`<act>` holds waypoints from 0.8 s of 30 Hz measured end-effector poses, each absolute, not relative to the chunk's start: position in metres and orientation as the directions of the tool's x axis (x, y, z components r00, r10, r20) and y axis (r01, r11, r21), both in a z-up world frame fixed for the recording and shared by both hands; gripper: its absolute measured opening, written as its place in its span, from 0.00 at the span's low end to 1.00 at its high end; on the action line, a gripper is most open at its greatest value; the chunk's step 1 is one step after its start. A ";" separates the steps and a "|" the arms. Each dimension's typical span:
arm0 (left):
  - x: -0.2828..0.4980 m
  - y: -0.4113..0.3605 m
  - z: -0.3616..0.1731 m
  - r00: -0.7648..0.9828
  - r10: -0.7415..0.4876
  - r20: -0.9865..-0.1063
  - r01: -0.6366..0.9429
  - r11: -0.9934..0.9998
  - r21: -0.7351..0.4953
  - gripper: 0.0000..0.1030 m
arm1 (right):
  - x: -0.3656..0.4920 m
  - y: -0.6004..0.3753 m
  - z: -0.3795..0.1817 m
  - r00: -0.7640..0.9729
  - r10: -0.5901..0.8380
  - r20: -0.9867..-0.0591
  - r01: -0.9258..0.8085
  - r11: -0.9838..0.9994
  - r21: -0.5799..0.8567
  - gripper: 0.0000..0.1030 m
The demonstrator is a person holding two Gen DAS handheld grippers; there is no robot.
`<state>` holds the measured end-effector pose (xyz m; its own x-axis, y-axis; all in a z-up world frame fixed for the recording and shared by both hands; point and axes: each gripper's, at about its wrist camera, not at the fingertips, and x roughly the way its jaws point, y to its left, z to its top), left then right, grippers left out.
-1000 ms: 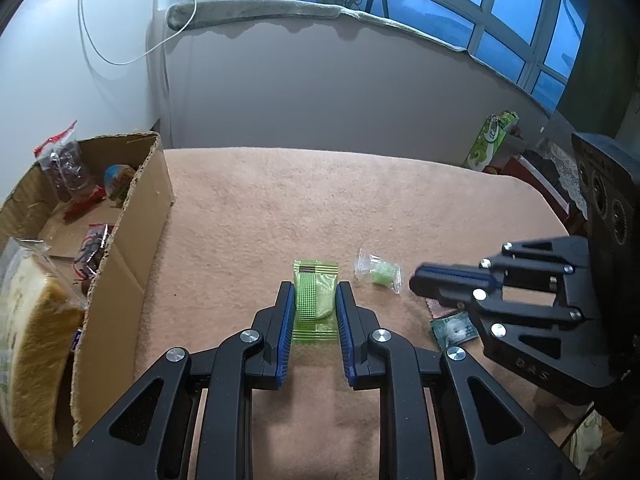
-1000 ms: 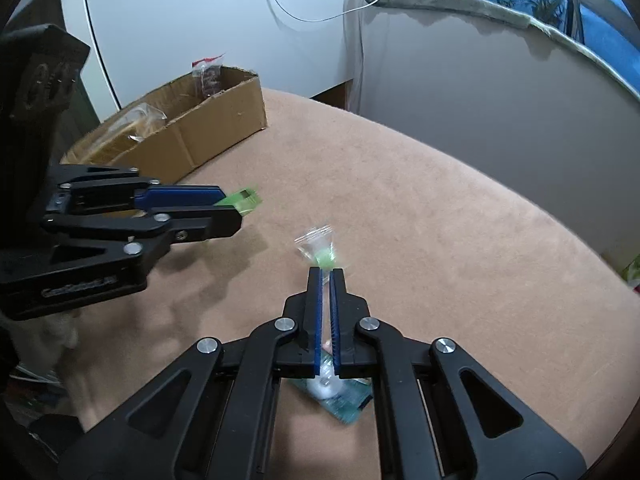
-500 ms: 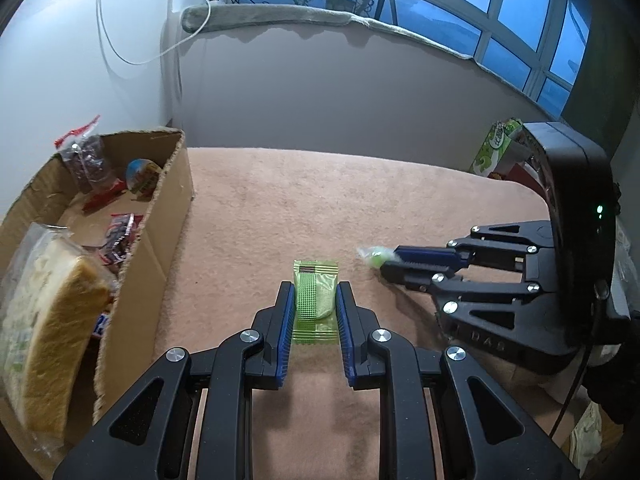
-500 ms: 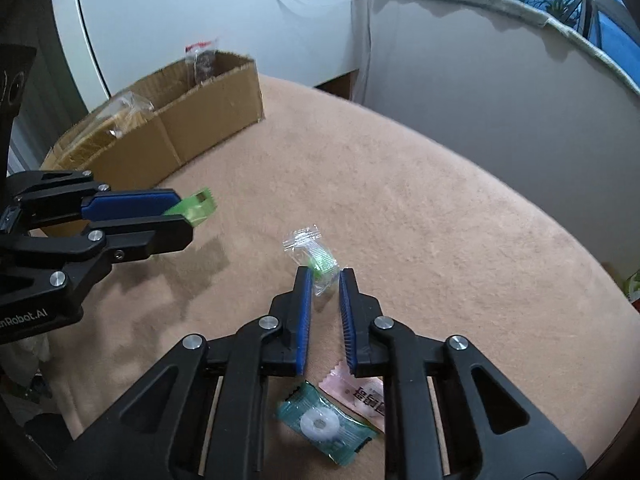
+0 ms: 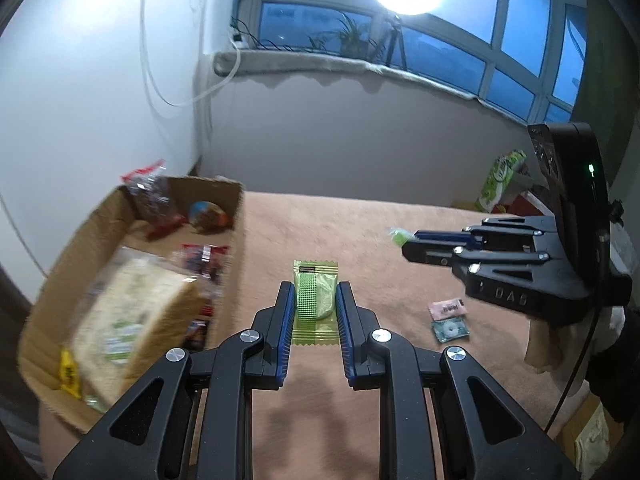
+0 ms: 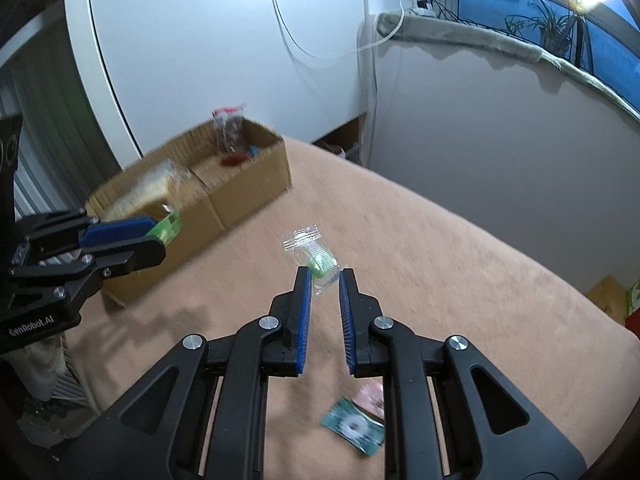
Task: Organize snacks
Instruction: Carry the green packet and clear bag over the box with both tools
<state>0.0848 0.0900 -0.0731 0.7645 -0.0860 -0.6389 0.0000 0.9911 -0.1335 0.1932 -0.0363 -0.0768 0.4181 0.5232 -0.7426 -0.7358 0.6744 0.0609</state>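
Observation:
My left gripper point(image 5: 314, 292) is shut on a green wrapped snack point(image 5: 315, 300), held flat above the tan table point(image 5: 320, 220); from the right wrist camera it point(image 6: 160, 236) hangs close to the cardboard box point(image 6: 248, 184). My right gripper point(image 6: 323, 278) is shut on a clear packet with a green sweet point(image 6: 314, 256), lifted off the table. In the left wrist view that gripper point(image 5: 404, 242) is at the right with the green sweet point(image 5: 398, 235) at its tip. The cardboard box point(image 5: 236, 216) at the left holds a bread loaf point(image 5: 136, 316) and several small snacks.
A pink sachet point(image 5: 447, 307) and a teal ring-sweet packet point(image 5: 450, 329) lie on the table below the right gripper, with the teal packet point(image 6: 354, 426) also in the right wrist view. A green pack point(image 5: 502, 178) stands beyond the table's far right edge. A wall and window sill run behind.
Both grippers have risen off the table with their snacks. The right gripper closed on the clear packet and lifted it. The left gripper has drifted towards the box.

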 end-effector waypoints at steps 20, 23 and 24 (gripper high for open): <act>0.046 0.187 -0.061 0.786 0.096 -0.611 -0.216 0.968 -0.126 0.19 | 0.193 0.082 -0.042 0.305 0.638 -0.707 -0.818 0.556 0.149 0.14; 0.047 0.200 -0.065 0.775 0.123 -0.620 -0.252 0.960 -0.125 0.19 | 0.194 0.103 -0.047 0.278 0.637 -0.719 -0.828 0.538 0.157 0.14; 0.047 0.204 -0.066 0.772 0.128 -0.623 -0.261 0.957 -0.127 0.19 | 0.193 0.111 -0.049 0.276 0.632 -0.724 -0.830 0.536 0.152 0.14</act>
<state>0.0474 0.2039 -0.0660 0.7717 0.1279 -0.6230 -0.2613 0.9568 -0.1273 0.1933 0.1105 -0.0487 0.2755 0.6319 -0.7244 -0.8304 0.5360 0.1518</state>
